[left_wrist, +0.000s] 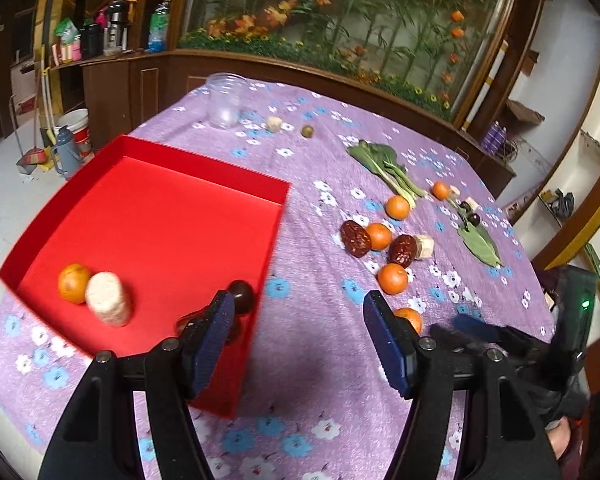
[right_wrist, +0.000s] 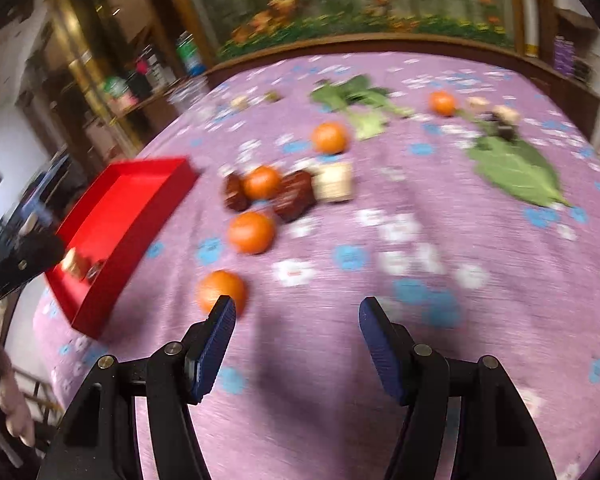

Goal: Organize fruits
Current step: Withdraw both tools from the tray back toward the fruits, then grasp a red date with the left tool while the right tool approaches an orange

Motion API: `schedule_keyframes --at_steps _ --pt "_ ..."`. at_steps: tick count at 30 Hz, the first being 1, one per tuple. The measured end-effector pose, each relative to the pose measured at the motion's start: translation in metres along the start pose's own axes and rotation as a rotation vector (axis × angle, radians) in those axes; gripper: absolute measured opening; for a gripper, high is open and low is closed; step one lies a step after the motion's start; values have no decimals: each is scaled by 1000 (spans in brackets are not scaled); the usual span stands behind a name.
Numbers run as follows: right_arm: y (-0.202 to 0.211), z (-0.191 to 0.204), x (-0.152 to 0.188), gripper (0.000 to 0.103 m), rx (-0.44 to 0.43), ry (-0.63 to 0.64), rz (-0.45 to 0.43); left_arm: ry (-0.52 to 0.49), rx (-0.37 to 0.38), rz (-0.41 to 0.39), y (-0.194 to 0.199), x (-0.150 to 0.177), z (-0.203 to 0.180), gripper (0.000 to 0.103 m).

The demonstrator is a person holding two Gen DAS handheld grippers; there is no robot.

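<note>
A red tray [left_wrist: 204,168] sits on the purple cloth at the left and holds an orange [left_wrist: 73,282], a pale cylinder [left_wrist: 107,298] and a dark fruit [left_wrist: 242,295]. My left gripper [left_wrist: 300,320] is open and empty, over the tray's right edge. Several oranges [left_wrist: 392,278] and two red dates [left_wrist: 355,238] lie on the cloth to its right. In the right wrist view my right gripper [right_wrist: 296,320] is open and empty above the cloth, its left finger beside an orange [right_wrist: 220,289]. The red tray also shows in the right wrist view [right_wrist: 120,216], blurred.
Leafy greens [left_wrist: 384,164], a large leaf [left_wrist: 480,244], dark cherries [left_wrist: 471,216] and pale cubes [left_wrist: 424,246] lie at the right. A clear jar [left_wrist: 224,100], a pale lump and a green fruit [left_wrist: 308,131] stand at the back. A wooden cabinet rims the table behind.
</note>
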State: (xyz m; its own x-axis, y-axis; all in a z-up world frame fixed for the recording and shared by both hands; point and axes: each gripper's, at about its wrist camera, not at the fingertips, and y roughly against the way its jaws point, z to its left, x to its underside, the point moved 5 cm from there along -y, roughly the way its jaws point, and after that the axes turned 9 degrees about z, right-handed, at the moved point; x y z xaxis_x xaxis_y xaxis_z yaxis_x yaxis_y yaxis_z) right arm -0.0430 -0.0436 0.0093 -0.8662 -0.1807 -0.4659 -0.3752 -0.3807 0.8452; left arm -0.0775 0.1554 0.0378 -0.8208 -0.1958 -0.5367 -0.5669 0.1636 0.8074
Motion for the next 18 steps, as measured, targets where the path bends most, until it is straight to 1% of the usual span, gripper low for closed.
schedule_keyframes --at_steps 2,4,9,11,12,14,15,17,18 --pt "-11 12 -1 69 -3 30 19 -24 -11 13 -8 -5 -6 66" --pt "-19 22 -3 69 -30 48 26 -56 -24 29 -20 -13 -16 66" --pt "-29 32 -5 69 -44 68 37 -126 8 61 -57 -31 -41 66" --pt "-31 34 -6 68 -44 78 36 -125 13 81 -72 -37 -44 66" --pt "-31 36 -5 67 -43 92 39 -117 20 97 -79 -41 -44 66" --pt "-33 40 -5 58 -57 106 43 -102 42 123 -93 -47 -45 65" --pt "-33 42 -5 56 -69 114 45 -98 44 129 -98 -51 -45 65" --pt "-33 42 -4 48 -90 115 47 -111 37 127 -106 -57 -48 63" --pt "-33 42 -4 47 -114 112 50 -125 35 125 -110 -61 -51 63"
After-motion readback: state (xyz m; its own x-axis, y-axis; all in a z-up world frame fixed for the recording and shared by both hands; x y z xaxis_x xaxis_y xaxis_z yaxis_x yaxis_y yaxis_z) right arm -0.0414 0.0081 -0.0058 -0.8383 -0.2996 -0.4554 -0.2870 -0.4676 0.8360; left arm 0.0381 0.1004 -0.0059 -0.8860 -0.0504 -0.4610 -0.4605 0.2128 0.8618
